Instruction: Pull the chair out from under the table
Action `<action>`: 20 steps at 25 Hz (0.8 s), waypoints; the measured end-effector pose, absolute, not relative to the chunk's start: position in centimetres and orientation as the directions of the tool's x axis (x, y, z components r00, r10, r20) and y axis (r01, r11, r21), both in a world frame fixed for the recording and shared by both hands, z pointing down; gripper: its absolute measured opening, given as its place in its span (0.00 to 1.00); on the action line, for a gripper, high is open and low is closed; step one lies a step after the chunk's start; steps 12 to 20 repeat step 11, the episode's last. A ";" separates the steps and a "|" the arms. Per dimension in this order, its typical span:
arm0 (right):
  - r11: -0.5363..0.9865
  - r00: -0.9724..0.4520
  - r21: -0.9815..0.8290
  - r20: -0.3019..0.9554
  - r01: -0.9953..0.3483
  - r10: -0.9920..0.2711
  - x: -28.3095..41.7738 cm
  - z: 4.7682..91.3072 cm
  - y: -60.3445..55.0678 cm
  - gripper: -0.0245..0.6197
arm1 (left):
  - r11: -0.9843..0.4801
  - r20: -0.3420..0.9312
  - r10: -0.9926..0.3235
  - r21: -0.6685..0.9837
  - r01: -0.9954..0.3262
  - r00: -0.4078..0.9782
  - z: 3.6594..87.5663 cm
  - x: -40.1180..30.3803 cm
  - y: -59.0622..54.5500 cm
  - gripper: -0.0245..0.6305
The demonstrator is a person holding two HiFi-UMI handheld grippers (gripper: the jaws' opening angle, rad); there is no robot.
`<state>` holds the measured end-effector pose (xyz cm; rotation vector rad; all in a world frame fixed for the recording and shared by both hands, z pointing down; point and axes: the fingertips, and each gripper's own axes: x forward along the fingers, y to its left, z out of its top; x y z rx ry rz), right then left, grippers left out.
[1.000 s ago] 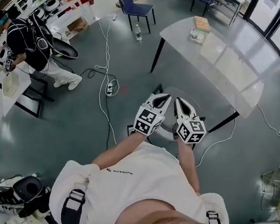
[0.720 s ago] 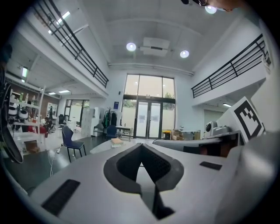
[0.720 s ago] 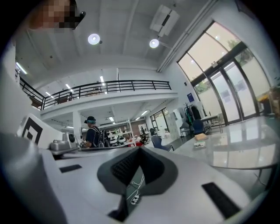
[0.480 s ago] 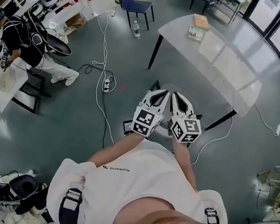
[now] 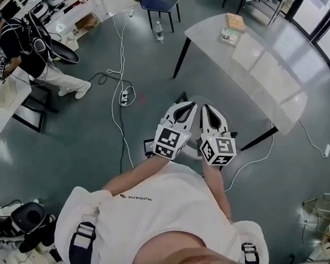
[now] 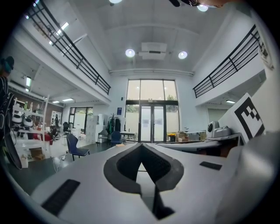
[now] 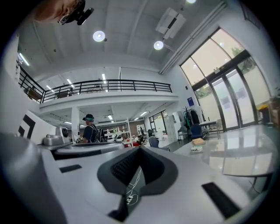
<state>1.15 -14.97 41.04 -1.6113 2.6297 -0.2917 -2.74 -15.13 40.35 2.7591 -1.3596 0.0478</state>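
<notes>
Grey floor (image 5: 65,148) supports the table (image 5: 258,68). The chair (image 5: 181,97) stands at the table's near edge, partly hidden beneath both grippers. Left gripper (image 5: 189,105) and right gripper (image 5: 205,108) are fully closed and hold nothing.

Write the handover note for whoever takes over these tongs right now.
Left tongs: shut, empty.
Right tongs: shut, empty. The two are side by side above the chair.
Chair: mostly hidden beneath the tongs, beside the near edge of the table. Nothing grips it.
Done: no grip taken. How far out the chair stands cannot be told.
Left: open the tongs, take hold of the chair, and pull it toward you, clear of the table.
</notes>
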 end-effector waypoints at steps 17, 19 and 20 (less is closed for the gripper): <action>0.433 -0.441 -0.136 0.030 -0.891 -0.897 0.5 39.5 -14.9 0.06 | -0.598 0.023 -0.801 -0.013 -0.801 0.598 39.2 -3.9 -15.0 0.04; 0.433 -0.441 -0.136 0.030 -0.891 -0.897 0.5 39.5 -14.9 0.06 | -0.598 0.023 -0.801 -0.013 -0.801 0.598 39.2 -3.9 -15.0 0.04; 0.433 -0.441 -0.136 0.030 -0.891 -0.897 0.5 39.5 -14.9 0.06 | -0.598 0.023 -0.801 -0.013 -0.801 0.598 39.2 -3.9 -15.0 0.04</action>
